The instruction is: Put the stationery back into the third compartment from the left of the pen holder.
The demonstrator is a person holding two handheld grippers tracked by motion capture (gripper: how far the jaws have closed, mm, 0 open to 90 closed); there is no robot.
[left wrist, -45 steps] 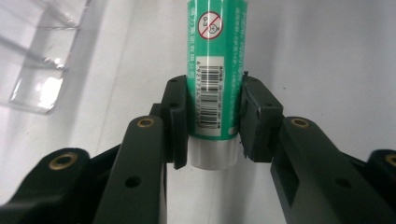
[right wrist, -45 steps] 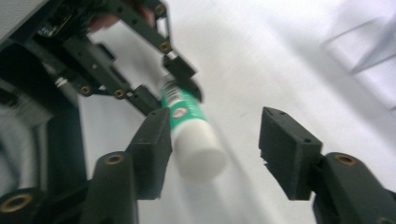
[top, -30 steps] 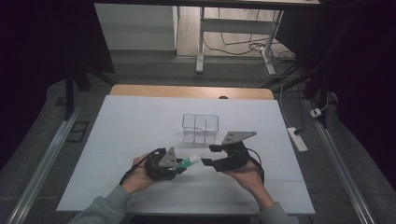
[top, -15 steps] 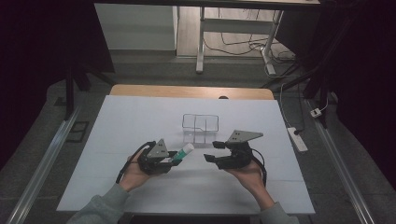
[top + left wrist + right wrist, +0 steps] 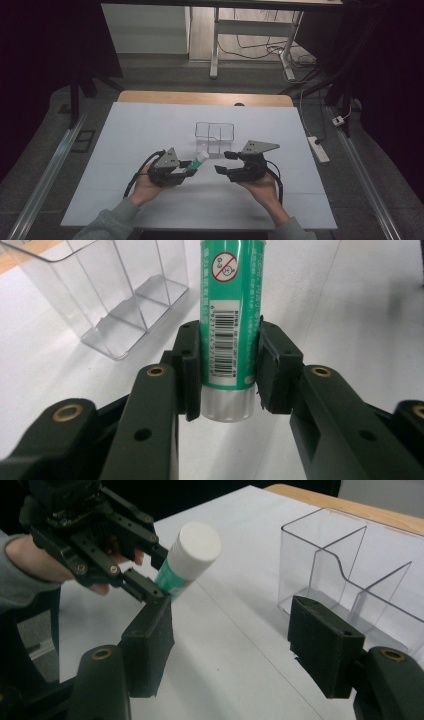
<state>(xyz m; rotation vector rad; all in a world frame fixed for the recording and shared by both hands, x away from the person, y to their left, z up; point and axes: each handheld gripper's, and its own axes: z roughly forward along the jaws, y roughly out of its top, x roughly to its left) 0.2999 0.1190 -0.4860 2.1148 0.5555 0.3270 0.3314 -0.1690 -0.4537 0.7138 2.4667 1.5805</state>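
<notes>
Left hand-held gripper [image 5: 186, 171] lifted, swung glue stick [image 5: 199, 161] toward clear organizer [image 5: 215, 137]; pinching stick. Right hand-held gripper [image 5: 228, 162] spread, empty. Pickup done; placing in compartment likely remains.

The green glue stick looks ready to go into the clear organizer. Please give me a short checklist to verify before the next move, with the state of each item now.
1. Left gripper holds the green glue stick firmly: ok, its fingers press both sides of the tube near its grey bottom end.
2. White cap is on the stick: ok.
3. Clear organizer stands upright, open side up: ok.
4. Organizer compartments are free: ok in the right gripper view, nothing lies in those visible.
5. Right gripper is free: ok, open with nothing between its fingers.
6. Stick is lined up over a compartment: not ok, it is tilted and short of the organizer.
</notes>
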